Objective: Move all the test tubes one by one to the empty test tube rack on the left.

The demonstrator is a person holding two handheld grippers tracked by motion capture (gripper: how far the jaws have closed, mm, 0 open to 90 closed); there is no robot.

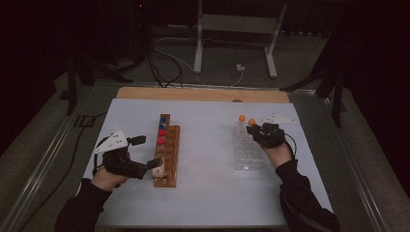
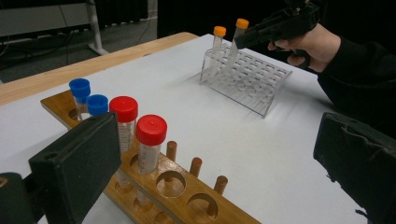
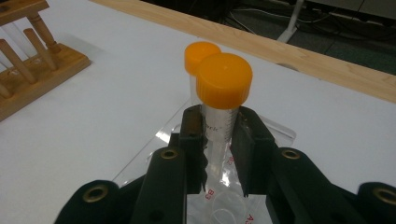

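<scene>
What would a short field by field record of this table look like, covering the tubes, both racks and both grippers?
surface: white table top
wooden rack: two red-capped tubes, two blue-capped tubes
clear rack: one orange-capped tube standing in it
right gripper: jaws shut on a second orange-capped tube, just under its cap, over the clear rack
left gripper: jaws open, holding nothing, beside the wooden rack
wooden rack spare holes: several near the left gripper

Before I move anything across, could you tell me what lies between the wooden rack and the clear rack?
Nothing: in the high view, the white tabletop between the wooden rack and the clear rack is bare.
</scene>
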